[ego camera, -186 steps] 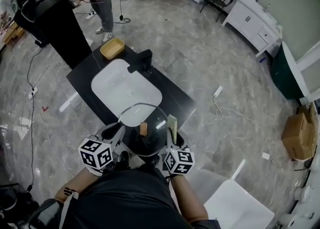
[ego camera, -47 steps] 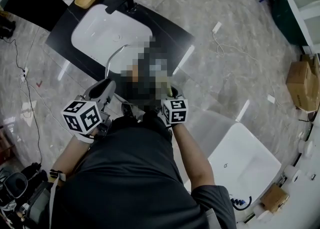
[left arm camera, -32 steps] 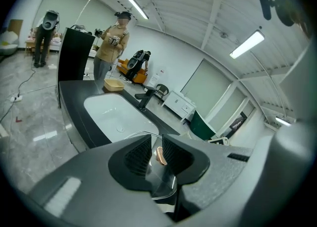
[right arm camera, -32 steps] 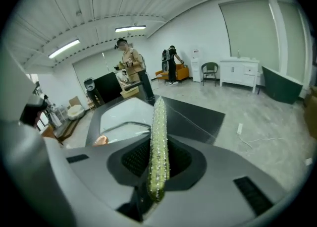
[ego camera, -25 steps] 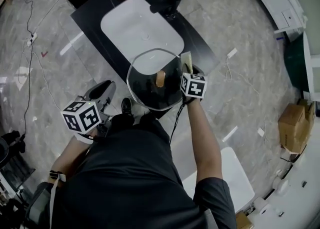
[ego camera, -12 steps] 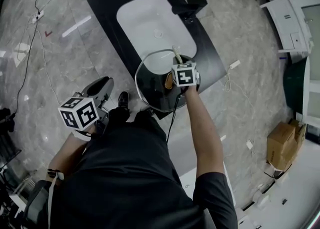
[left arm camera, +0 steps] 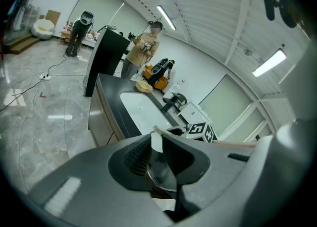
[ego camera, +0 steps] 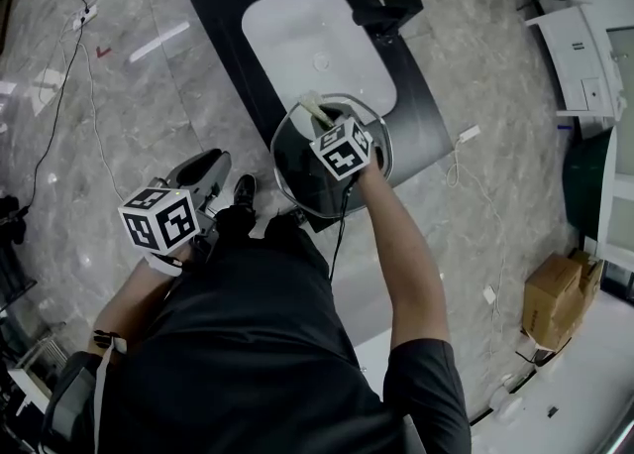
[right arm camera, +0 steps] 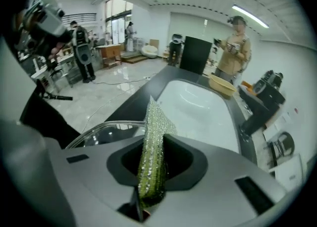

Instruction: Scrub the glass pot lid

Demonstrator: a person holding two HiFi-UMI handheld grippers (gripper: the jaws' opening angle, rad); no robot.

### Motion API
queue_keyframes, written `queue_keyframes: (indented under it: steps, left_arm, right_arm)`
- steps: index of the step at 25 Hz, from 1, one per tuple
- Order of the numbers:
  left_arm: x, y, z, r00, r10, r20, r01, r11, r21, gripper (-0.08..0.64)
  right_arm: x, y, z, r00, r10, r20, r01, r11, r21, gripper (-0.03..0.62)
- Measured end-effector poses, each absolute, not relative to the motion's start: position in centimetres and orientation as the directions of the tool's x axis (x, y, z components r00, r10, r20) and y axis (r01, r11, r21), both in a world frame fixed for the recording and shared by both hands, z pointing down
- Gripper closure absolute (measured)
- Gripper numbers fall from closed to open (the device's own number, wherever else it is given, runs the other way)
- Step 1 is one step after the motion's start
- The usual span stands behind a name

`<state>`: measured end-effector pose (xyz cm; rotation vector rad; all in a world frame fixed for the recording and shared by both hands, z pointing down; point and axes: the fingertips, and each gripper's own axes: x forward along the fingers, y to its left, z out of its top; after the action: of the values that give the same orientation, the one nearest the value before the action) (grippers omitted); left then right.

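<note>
Right gripper (ego camera: 324, 125) is clamped tight on the green scrub sponge (right arm camera: 153, 137), right over the glass pot lid (ego camera: 297, 176), which lies just beside the white sink basin (ego camera: 297, 36). Left gripper (ego camera: 216, 159) hangs off to the lid's side, jaws barely a slit apart, gripping nothing.

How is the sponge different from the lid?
The sponge is green and sparkly; the lid is clear glass with a shiny rim. The sponge is small and flat; the lid is big and round. The sponge stands on edge, pinched in the right gripper; the lid sits at the near end of the sink. Both catch the light.
</note>
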<state>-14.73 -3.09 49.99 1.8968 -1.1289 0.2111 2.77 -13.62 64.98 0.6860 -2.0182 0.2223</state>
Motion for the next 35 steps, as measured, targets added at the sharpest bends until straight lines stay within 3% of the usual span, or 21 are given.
queue_keyframes:
  steps: [3, 13, 17, 21, 25, 28, 31, 35]
  left_arm:
    - [-14.5, -3.0, 49.7, 0.567, -0.627, 0.534, -0.775, -0.185, 0.604, 0.489]
    - [-13.4, -2.3, 49.5, 0.573, -0.616, 0.541, -0.777, -0.199, 0.597, 0.489]
    - [-12.2, -2.7, 49.3, 0.595, -0.596, 0.54, -0.772, -0.237, 0.589, 0.489]
    - [-10.8, -3.1, 48.9, 0.623, -0.569, 0.537, -0.761, -0.28, 0.585, 0.489]
    - [-8.9, -3.6, 48.0, 0.66, -0.547, 0.516, -0.736, -0.332, 0.59, 0.489]
    - [-8.5, -4.0, 47.7, 0.665, -0.546, 0.509, -0.736, -0.368, 0.568, 0.489]
    - [-9.3, -3.4, 48.3, 0.652, -0.552, 0.52, -0.748, -0.354, 0.562, 0.489]
    - [-11.1, -2.9, 49.0, 0.617, -0.585, 0.527, -0.768, -0.299, 0.567, 0.489]
  right_arm:
    - [0.3, -11.6, 65.2, -0.442, -0.295, 0.847, -0.39, 0.914, 0.115, 0.528]
    - [-3.7, -4.3, 64.8, -0.504, -0.072, 0.861, -0.039, 0.997, 0.06, 0.528]
    - [-4.8, -1.5, 64.5, -0.528, -0.016, 0.849, 0.038, 0.998, 0.042, 0.528]
    - [-5.4, -1.2, 62.6, -0.59, -0.12, 0.798, -0.076, 0.993, 0.093, 0.528]
    - [-3.6, -3.6, 59.8, -0.649, -0.308, 0.695, -0.391, 0.919, 0.042, 0.528]
    - [0.0, -7.8, 59.4, -0.561, -0.449, 0.696, -0.563, 0.823, 0.077, 0.528]
    - [1.1, -10.4, 60.7, -0.484, -0.447, 0.753, -0.505, 0.845, 0.177, 0.528]
    - [-0.6, -11.0, 63.7, -0.455, -0.324, 0.829, -0.261, 0.939, 0.224, 0.528]
